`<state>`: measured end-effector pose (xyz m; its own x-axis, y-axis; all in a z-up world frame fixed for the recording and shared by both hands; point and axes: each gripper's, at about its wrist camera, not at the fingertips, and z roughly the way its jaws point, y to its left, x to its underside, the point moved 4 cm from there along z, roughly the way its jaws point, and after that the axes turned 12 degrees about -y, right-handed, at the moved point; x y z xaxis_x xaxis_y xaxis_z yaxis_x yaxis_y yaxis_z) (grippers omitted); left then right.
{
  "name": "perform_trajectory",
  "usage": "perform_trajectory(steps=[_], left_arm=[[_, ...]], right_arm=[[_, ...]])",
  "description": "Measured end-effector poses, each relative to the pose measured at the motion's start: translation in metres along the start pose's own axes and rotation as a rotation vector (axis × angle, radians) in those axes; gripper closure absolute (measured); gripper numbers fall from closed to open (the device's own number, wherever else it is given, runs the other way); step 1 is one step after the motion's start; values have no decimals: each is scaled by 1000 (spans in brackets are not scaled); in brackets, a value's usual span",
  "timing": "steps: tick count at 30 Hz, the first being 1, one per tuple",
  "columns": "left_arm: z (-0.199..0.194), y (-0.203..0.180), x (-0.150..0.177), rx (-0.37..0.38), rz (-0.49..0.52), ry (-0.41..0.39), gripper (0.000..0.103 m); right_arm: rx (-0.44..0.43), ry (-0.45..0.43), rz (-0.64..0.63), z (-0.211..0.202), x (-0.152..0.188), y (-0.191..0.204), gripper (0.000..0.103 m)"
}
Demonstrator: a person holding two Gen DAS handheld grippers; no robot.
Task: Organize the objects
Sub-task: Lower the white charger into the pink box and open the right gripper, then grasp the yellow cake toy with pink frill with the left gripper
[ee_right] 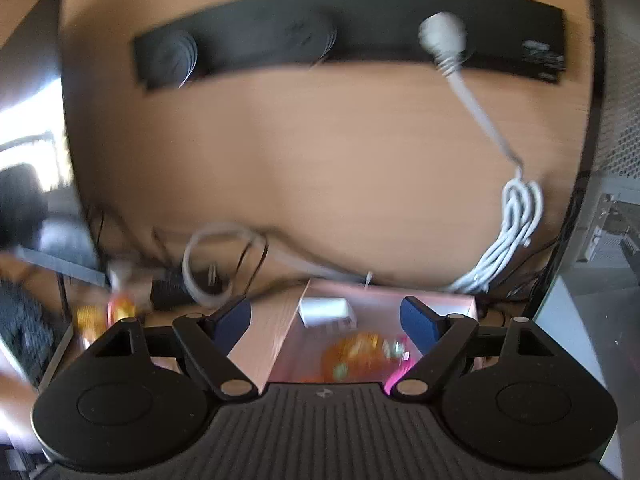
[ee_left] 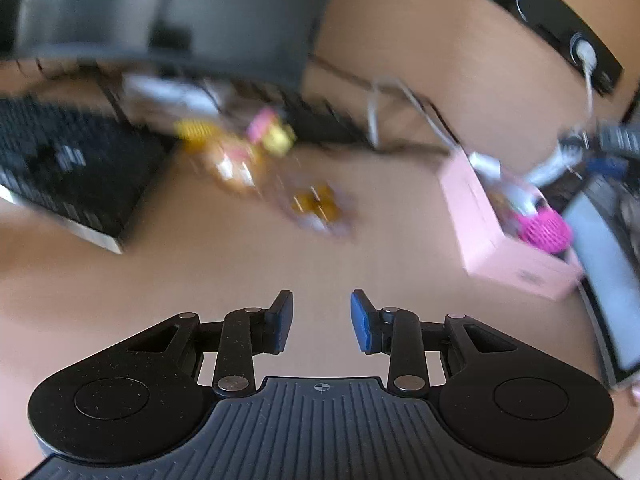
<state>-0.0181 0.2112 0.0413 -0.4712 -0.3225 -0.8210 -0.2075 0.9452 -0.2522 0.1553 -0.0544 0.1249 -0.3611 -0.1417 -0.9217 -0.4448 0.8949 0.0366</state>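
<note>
Hovering over the wooden counter point(ee_left: 280, 264), the left gripper point(ee_left: 322, 322) has its fingers spread apart with nothing between them, and the right gripper point(ee_right: 326, 326) is likewise released and empty, poised just above the pink box point(ee_right: 384, 300). Below and between the right fingers the box already holds a white packet point(ee_right: 326, 310), an orange packet point(ee_right: 356, 356) and something magenta at its near edge, so part of the tidying looks done. Ahead of the left fingers, well apart from them, a blurred scatter of yellow, pink and orange wrapped items point(ee_left: 248, 148) lies loose beside the black keyboard point(ee_left: 68, 176), with one more orange piece point(ee_left: 316, 204) nearer. By my reckoning the job is partway through: those loose sweets have yet to go into the box, off to the right of the left fingers.
</note>
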Motion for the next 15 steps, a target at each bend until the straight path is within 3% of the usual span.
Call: perform_trajectory(steps=[4,10,13,15], left_arm=[[15,2,-28,-19,118,-114,68],[57,12,-67,-40,244,-152,68],[91,13,-84,-13,290,-164,68],[118,14,-89,-11,323,-151,66]], right_arm=[[-25,36,-28,-15,26,20,16],[-8,90,-60,-42,61,36,14],[-2,144,-42,-55,81,39,5],[16,166,-36,-63,88,39,5]])
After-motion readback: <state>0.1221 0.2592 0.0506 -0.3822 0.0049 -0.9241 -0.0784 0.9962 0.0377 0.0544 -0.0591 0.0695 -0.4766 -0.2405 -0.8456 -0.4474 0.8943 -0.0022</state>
